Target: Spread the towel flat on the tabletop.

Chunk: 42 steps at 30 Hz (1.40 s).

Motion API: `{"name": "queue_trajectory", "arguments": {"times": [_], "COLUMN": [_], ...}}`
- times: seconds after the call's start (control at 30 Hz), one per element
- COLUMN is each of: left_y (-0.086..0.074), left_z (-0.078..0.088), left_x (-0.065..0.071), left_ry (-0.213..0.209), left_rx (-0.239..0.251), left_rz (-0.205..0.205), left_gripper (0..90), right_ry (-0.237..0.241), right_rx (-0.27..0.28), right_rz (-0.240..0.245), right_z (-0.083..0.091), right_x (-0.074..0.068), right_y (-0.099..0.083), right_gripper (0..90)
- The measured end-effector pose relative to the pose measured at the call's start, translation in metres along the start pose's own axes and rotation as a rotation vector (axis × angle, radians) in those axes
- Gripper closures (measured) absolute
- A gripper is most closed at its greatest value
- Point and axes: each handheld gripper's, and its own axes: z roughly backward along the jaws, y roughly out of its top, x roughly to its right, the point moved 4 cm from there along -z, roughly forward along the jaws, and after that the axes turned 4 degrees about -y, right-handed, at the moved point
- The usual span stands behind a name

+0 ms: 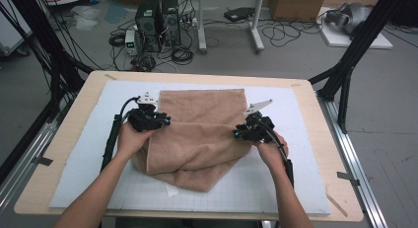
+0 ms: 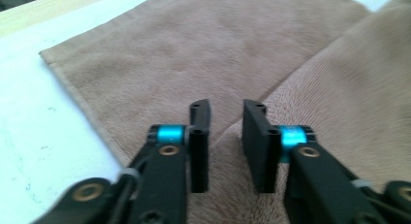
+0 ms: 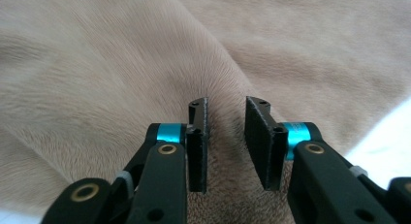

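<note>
So far: towel [image 1: 199, 134] half folded over itself on the mat [image 1: 79, 154].
Your left gripper [image 2: 226, 136]: jaws apart, nothing pinched.
Your right gripper [image 3: 226, 136]: jaws apart, empty.
Left to do: flatten, finish folding.

Grey floor [image 1: 394, 114] all round, strewn with black cables [image 1: 162, 50]. Two dark computer towers [image 1: 157, 23] stand at upper centre, beside white desk legs [image 1: 229, 25]. Cardboard boxes [image 1: 296, 3] sit along the top edge — black frame struts [image 1: 365, 35] slant down at both upper corners.
</note>
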Motion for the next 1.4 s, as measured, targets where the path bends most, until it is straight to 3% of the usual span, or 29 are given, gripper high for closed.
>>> {"name": "queue_trajectory", "arguments": {"times": [0.13,0.2,0.37,0.57,0.63,0.7,0.8,0.9,0.97,1.07,1.23,1.4], "left_y": [0.0,-0.002,-0.017,-0.045,-0.054,-0.061,-0.067,-0.067,-0.065,-0.059,-0.039,-0.011], "left_z": [0.02,0.03,0.039,0.036,0.031,0.025,0.018,0.018,0.02,0.024,0.033,0.031], "left_x": [0.007,0.015,0.039,0.066,0.07,0.072,0.075,0.076,0.075,0.072,0.064,0.046], "left_ry": [-0.006,-0.031,-0.072,-0.113,-0.106,-0.117,-0.15,-0.15,-0.153,-0.157,-0.15,-0.093], "left_rx": [0.018,0.03,0.017,-0.026,-0.073,-0.089,-0.094,-0.082,-0.075,-0.059,0.001,0.056], "left_rz": [-0.023,-0.042,-0.093,-0.157,-0.18,-0.192,-0.176,-0.189,-0.178,-0.168,-0.136,-0.095], "left_gripper": [64.5,62.5,54.5,44.6,45.0,47.5,62.8,77.7,82.7,84.4,85.0,85.3], "right_ry": [-0.005,0.011,0.03,0.057,0.06,0.057,0.058,0.053,0.058,0.067,0.041,-0.011], "right_rx": [0.063,0.086,0.061,0.043,0.014,-0.007,-0.018,-0.017,-0.018,-0.018,-0.002,0.042], "right_rz": [0.038,0.061,0.116,0.105,0.11,0.12,0.121,0.118,0.111,0.129,0.147,0.12], "right_z": [0.019,0.027,0.029,0.019,0.013,0.007,-0.002,-0.009,-0.01,-0.007,0.007,0.022], "right_x": [-0.012,-0.02,-0.04,-0.056,-0.06,-0.063,-0.066,-0.066,-0.065,-0.064,-0.059,-0.039], "right_y": [0.002,0.002,-0.011,-0.037,-0.045,-0.049,-0.05,-0.047,-0.045,-0.039,-0.023,0.002], "right_gripper": [67.1,65.4,61.3,57.6,55.9,55.4,56.8,65.9,75.2,81.1,82.0,82.3]}}
